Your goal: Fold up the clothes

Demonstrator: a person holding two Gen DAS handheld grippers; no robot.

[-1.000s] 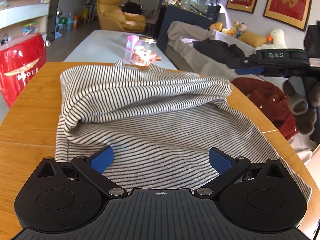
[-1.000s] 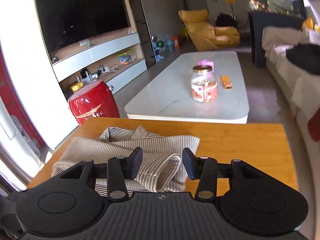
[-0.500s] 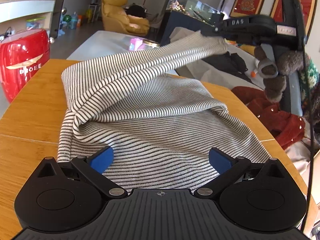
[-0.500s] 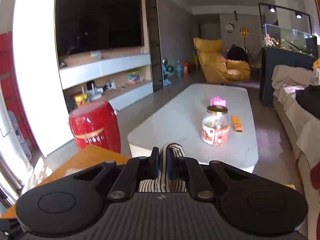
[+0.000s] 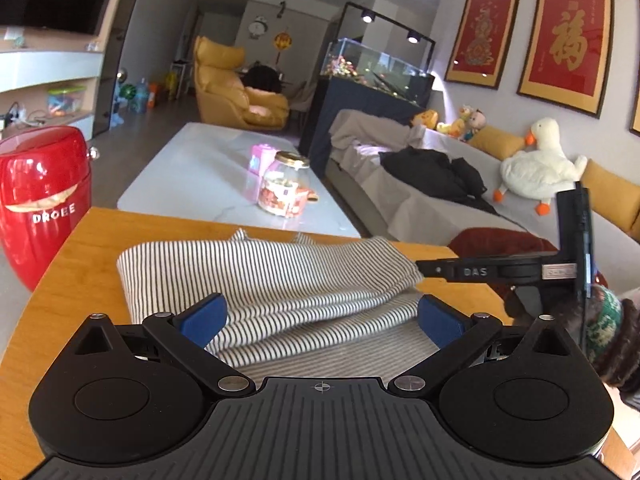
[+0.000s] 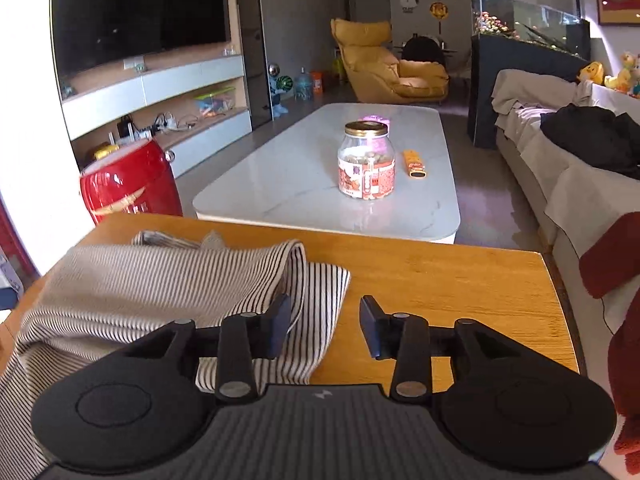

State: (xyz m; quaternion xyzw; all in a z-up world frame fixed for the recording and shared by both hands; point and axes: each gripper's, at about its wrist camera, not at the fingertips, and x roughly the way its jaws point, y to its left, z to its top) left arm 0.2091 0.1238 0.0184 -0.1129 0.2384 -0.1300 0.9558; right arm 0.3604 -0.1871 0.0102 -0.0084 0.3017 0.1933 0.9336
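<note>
The right gripper (image 6: 325,326) has its jaws apart; they have just been opening, and only the edge of the striped garment (image 6: 160,280) and bare wood lie between them, with no pad pressing on the cloth. Its left finger (image 6: 278,326) stands over the folded edge of the garment, its right finger (image 6: 370,326) over the wooden table (image 6: 460,292).

The left gripper (image 5: 322,318) also has its jaws wide apart, with blue pads (image 5: 204,316) on both sides, and the striped garment (image 5: 260,276) lies below and between them, not clamped.

The garment lies on the wooden table (image 5: 76,264) in a folded bundle, with one layer laid over another.

Only the left wrist view shows the right gripper from the side (image 5: 480,271), level and low, its tip just at the right end of the top fold; whether it touches the cloth I cannot tell. It also shows part of the person's patterned sleeve (image 5: 608,328) and a white plush duck (image 5: 540,164) on the sofa.

Only the right wrist view shows the free right half of the table and the dark television (image 6: 136,8). Both views show the red stool (image 6: 128,184) and the glass jar (image 6: 366,164) on the white coffee table (image 6: 280,184).
</note>
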